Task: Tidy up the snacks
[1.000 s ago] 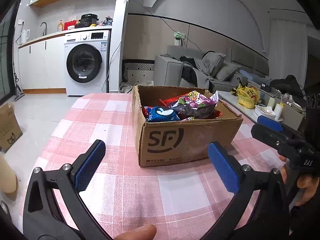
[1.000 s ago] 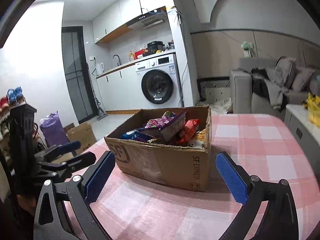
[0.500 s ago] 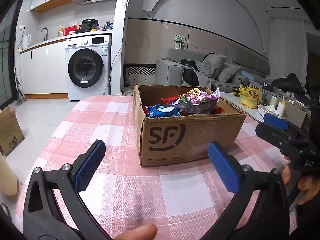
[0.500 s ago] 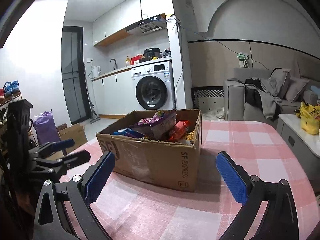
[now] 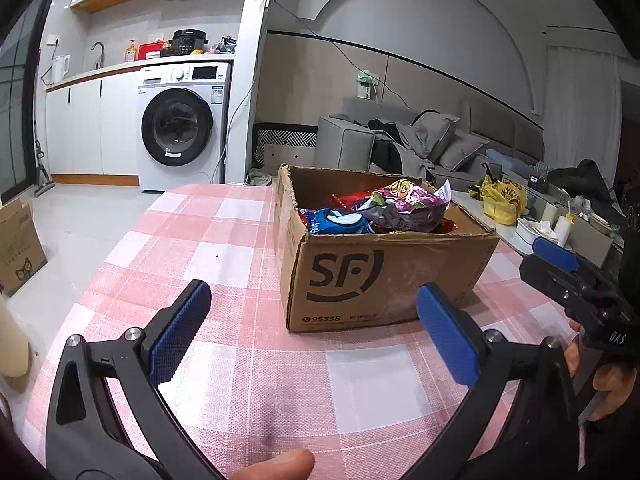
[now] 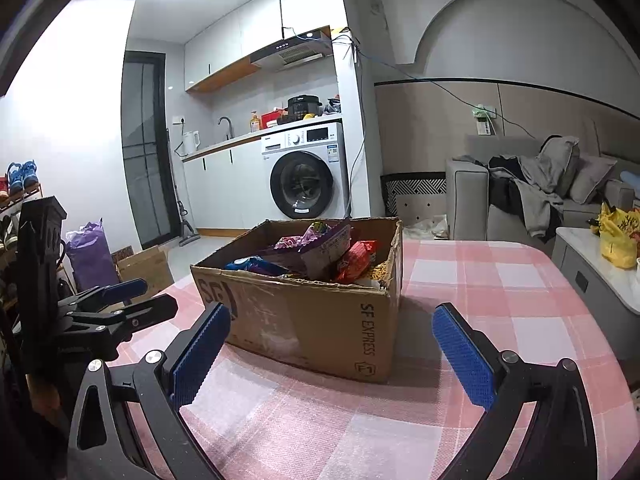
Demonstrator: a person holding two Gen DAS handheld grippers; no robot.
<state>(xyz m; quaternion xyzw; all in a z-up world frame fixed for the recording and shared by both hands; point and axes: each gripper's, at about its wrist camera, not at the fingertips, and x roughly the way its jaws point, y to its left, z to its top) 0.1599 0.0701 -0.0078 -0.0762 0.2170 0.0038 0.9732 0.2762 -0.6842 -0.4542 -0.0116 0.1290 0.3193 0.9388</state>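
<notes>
Both pairs of black tongs with blue ribbed pads have drawn slightly back and lifted over the past second, so the open brown cardboard box (image 5: 384, 276) printed "SF" now sits a little farther off and the room behind shows more ceiling. The left tongs (image 5: 316, 330) hang wide apart and empty above the near edge of the desk (image 5: 224, 236), which wears a pink-and-white checked cloth; a fingertip (image 5: 276, 466) shows at the bottom of that view. The right tongs (image 6: 332, 354) gape just as wide, holding nothing, with the box's "SF EXPRESS" corner ahead between the pads.

The box has not shifted: it stands upright near the middle of the desk, flaps cut away, rim torn in places. It is heaped with snack packets. A blue-and-white packet (image 5: 338, 222) lies against the front wall, a crumpled purple bag (image 5: 408, 204) with a yellow motif rides on top and rises above the rim, and red wrappers (image 5: 352, 200) peek out behind. From the right-hand side an orange-red packet (image 6: 356, 260) leans toward the box's far right corner, with a yellow packet (image 6: 380, 270) tucked beside it against the wall.

No packet lies on the cloth outside the box. A hand (image 5: 608, 376) grips the right tool at the desk's right edge, while the left tool appears at the left edge in the other view.
</notes>
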